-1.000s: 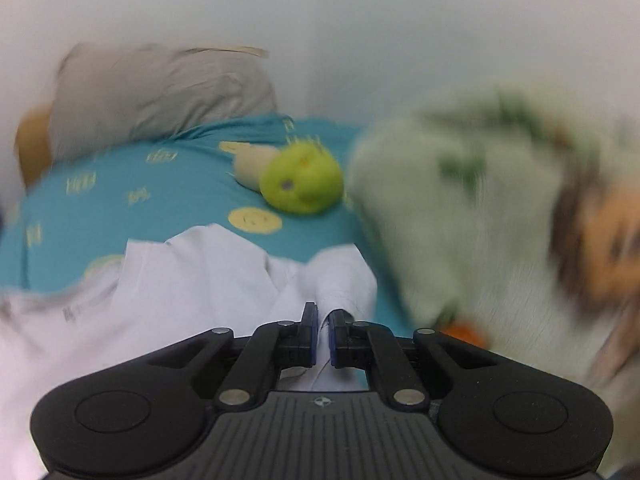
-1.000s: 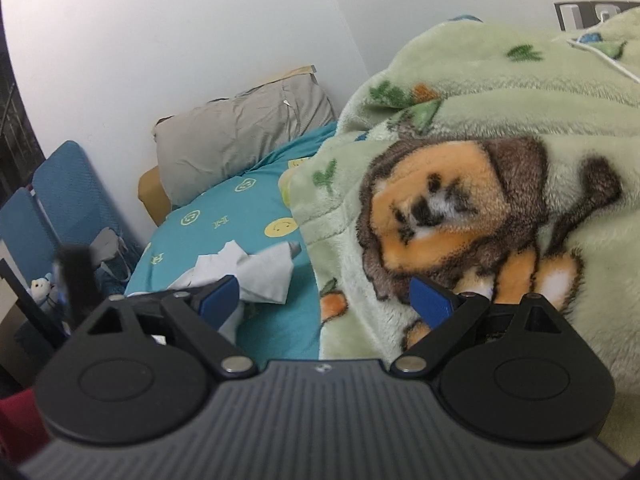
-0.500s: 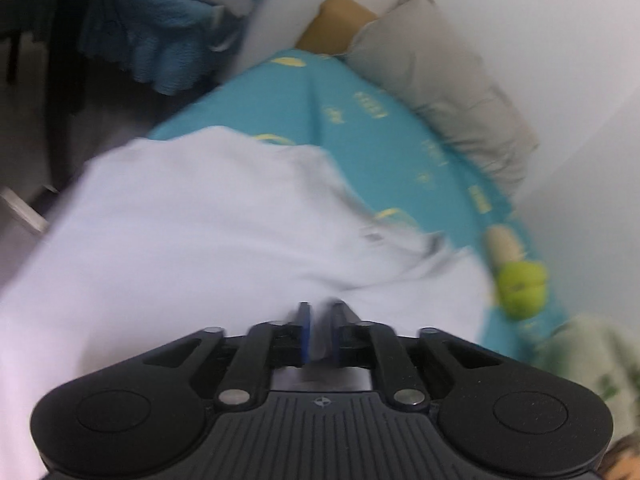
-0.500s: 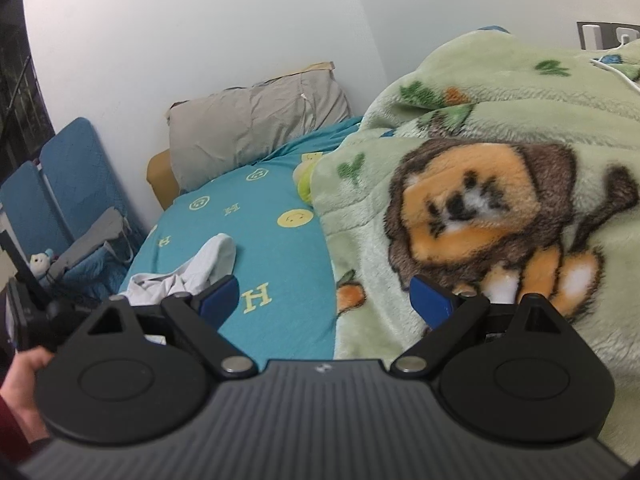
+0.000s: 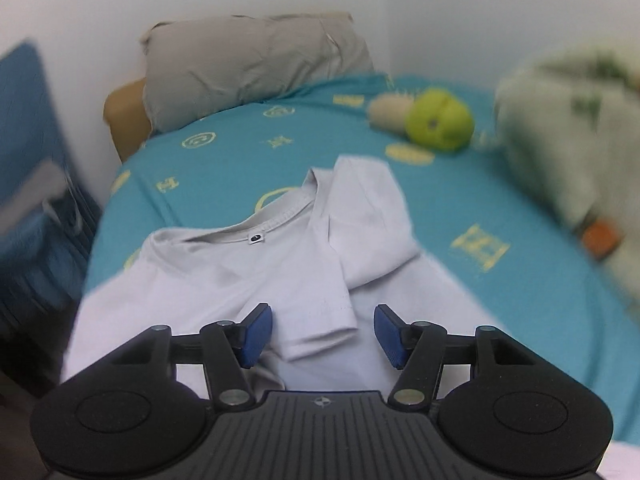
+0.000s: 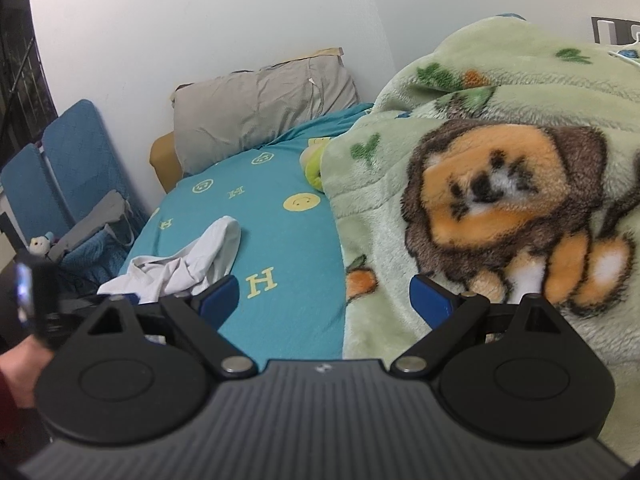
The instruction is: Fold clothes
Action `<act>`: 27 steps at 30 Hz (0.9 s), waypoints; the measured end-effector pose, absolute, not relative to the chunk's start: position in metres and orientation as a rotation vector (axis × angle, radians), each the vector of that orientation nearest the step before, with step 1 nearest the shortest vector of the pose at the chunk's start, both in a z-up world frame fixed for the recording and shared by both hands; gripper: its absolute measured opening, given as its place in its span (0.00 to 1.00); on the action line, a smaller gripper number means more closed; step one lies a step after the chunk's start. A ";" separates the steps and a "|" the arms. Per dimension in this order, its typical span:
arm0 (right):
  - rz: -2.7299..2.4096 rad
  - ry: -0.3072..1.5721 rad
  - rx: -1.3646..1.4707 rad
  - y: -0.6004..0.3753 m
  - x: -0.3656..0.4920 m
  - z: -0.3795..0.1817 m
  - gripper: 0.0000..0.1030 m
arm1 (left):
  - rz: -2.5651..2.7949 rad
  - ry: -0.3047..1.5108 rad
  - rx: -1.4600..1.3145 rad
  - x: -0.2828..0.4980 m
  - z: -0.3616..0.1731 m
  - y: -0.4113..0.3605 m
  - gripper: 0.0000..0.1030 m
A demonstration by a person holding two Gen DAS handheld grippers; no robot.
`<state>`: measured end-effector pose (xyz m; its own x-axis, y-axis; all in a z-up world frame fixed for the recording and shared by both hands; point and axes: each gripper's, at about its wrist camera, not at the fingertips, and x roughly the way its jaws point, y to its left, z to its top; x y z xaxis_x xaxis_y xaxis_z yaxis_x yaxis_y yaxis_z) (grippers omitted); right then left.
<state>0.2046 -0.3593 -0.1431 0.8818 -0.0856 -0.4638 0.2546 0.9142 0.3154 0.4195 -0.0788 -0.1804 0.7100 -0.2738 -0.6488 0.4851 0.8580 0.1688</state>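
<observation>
A white T-shirt [image 5: 280, 264] lies rumpled on the teal bed sheet [image 5: 240, 160], collar toward the pillow and one sleeve folded over its chest. My left gripper [image 5: 323, 334] hovers open just above the shirt's near part, its blue pads either side of a sleeve hem. In the right wrist view the same shirt [image 6: 188, 264] shows as a crumpled heap at the bed's left edge. My right gripper [image 6: 324, 300] stands open and empty over the sheet beside the blanket, to the right of the shirt.
A grey pillow [image 5: 256, 64] leans at the head of the bed. A green plush toy [image 5: 438, 124] lies near it. A thick green cartoon blanket [image 6: 500, 184] covers the bed's right side. Blue folding chairs [image 6: 68, 176] with a bag stand left of the bed. A person's hand [image 6: 20, 368] holds the left gripper.
My left gripper has let go of the white shirt and opened; the shirt now lies spread on the sheet. The right gripper stayed open and shifted only slightly.
</observation>
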 end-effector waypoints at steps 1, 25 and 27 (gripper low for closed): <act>-0.180 0.463 0.376 -0.358 0.205 -0.144 0.91 | -0.414 0.662 0.268 0.424 -0.179 -0.072 0.39; -0.160 0.495 0.389 -0.353 0.211 -0.150 0.91 | 0.037 0.773 -0.407 0.494 -0.182 0.044 0.43; -0.157 0.495 0.393 -0.353 0.211 -0.150 0.91 | -0.012 0.764 -0.457 0.472 -0.180 0.049 0.46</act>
